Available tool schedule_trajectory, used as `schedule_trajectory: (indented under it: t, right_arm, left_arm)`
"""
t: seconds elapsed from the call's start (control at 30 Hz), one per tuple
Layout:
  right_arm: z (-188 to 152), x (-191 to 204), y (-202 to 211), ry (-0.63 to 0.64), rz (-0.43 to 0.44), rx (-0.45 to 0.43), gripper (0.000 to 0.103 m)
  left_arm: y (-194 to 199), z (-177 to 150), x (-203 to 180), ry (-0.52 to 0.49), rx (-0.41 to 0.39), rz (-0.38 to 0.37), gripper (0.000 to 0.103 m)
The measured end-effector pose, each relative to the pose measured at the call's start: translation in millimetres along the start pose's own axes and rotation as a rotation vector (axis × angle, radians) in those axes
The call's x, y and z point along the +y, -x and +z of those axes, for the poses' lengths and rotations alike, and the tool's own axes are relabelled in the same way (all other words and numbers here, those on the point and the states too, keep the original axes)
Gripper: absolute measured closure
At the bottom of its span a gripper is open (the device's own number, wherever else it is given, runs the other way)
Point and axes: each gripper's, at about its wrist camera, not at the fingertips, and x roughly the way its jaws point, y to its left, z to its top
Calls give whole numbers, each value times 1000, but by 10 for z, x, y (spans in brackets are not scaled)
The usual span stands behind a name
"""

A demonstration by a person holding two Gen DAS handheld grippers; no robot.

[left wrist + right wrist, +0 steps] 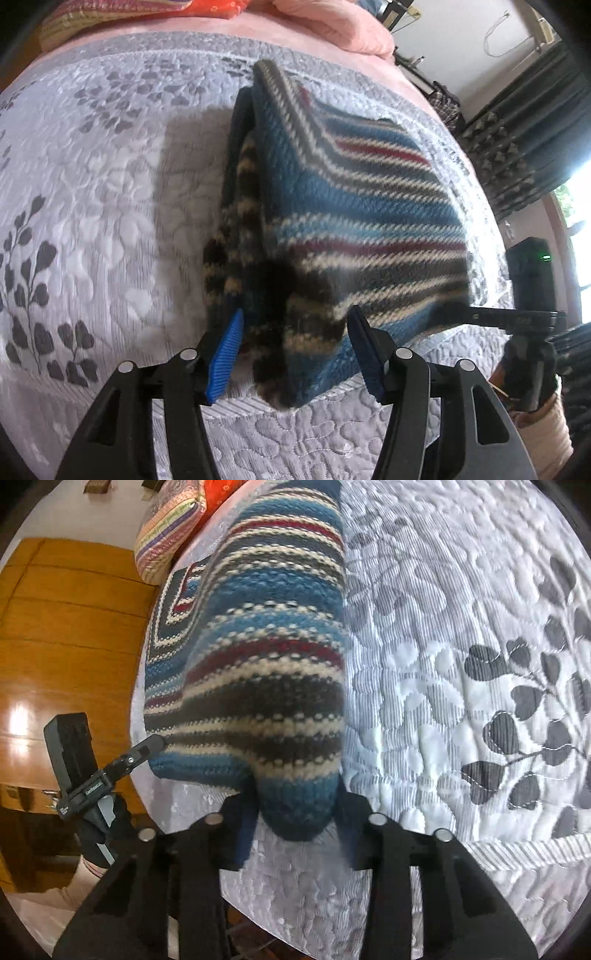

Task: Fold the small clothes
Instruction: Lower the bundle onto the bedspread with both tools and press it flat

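We see a striped knit sweater [354, 221] lying folded on the bed's grey quilted bedspread [103, 206], its near edge lifted. Our left claw [295, 347] grips a bunched corner of it between blue pads [225, 354]. Our right claw [297, 812] is clamped on the sweater's other rolled end. A striped pillow [166, 535] lies well beyond.

I read daylight entering from a window [576, 236] at the right edge of the left wrist view, blown out white; the striped knit garment [354, 221] casts a soft shadow leftward onto the quilt [92, 184]; knit nearest both lenses is blurred; glare spots the wooden wardrobe [18, 716]; fisheye bending and dark vignette ring both frames
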Motion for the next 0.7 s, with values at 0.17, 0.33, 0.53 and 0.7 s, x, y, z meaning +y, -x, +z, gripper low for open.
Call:
schedule_trajectory:
  t: [0.17,0.33,0.53,0.7]
  right_arm:
    - [-37,80,-21,10,-50,-9,73]
    - [3,206,-126,5,-71,-15,74]
    - [-31,146,-217,-15,-76,-19,75]
    - [-62,95,-264,-30,-78,-13,75]
  left_arm:
    - [-105,-33,43,5,32,36,45]
    - [-170,-91,87,19,56,47,44]
    - [-273,-139,-94,-3,59,99,44]
    - [-330,-137,-177,-24,57,122,44]
